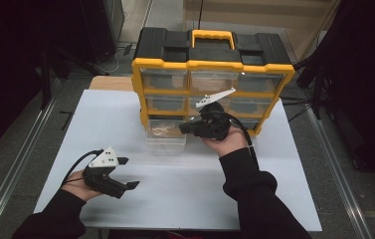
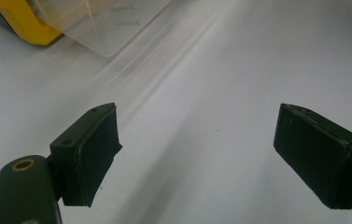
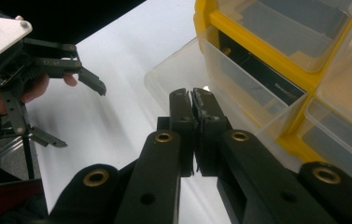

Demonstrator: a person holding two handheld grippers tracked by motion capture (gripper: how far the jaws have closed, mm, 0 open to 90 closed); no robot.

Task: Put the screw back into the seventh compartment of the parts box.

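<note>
A yellow and black drawer organiser (image 1: pixel 213 64) stands at the far side of the white table (image 1: pixel 175 194), its clear drawers in three rows. The bottom-left clear drawer (image 1: pixel 165 135) is pulled out toward the near side; pale contents lie in it, too blurred to name.

The right gripper (image 1: pixel 184 128) hangs just right of that drawer's open end, jaws pointing left. In the right gripper view its jaws are pressed flat together over the drawer's rim (image 3: pixel 178 74); a small bright speck sits at their tips, and whether anything is pinched there cannot be told. The hand and the gripper's body hide the organiser's lower middle drawers.

The left gripper (image 1: pixel 129 173) rests well apart at the near left, jaws spread wide with nothing between them, only bare table. In its own view the drawer's corner (image 2: pixel 113 28) is cut off at the top edge, with thin nail-like pieces faintly visible through the plastic.
</note>
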